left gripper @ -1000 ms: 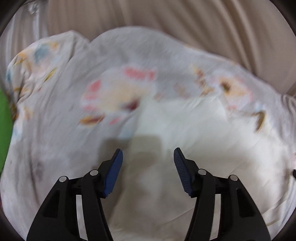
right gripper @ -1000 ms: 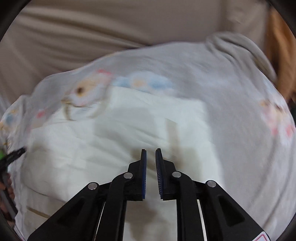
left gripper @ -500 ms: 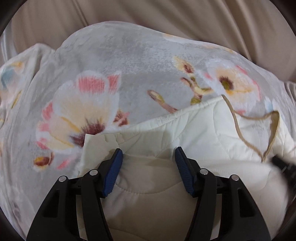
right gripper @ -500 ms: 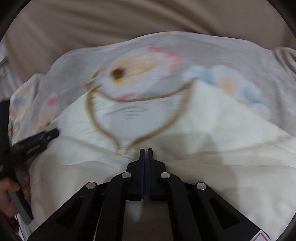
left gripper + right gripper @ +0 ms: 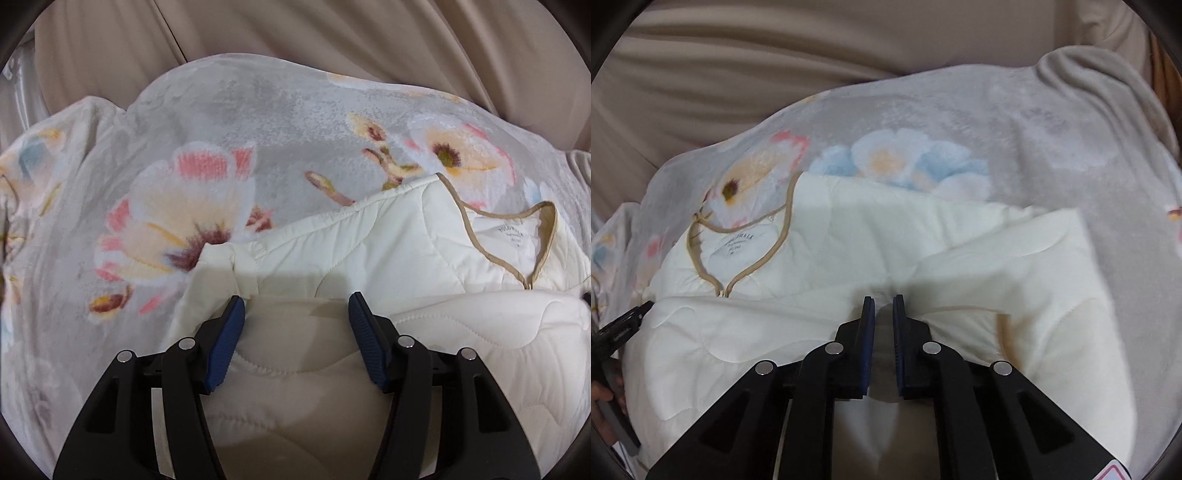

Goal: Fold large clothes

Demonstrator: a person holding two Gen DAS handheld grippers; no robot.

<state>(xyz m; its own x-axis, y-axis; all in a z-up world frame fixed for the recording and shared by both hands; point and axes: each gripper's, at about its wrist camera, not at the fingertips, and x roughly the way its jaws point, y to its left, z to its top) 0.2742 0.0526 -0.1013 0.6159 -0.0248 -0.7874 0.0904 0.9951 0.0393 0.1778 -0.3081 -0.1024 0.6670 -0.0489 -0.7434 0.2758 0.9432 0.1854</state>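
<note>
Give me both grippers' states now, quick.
Left gripper: jaws open, gripping nothing, poised over the jacket.
Right gripper: jaws opening, a pinch of jacket fabric between them.

Grey fleece blanket (image 5: 280,110) with printed flowers, spread as the ground layer in both views. A large pink-tipped cream flower (image 5: 184,218) with a dark centre sits left of middle in the left view; a smaller one (image 5: 458,155) lies at upper right, with buds (image 5: 373,140) between them. The right view shows a blue flower (image 5: 897,158). Beige pleated fabric (image 5: 332,40) rises behind the blanket's far edge.
</note>
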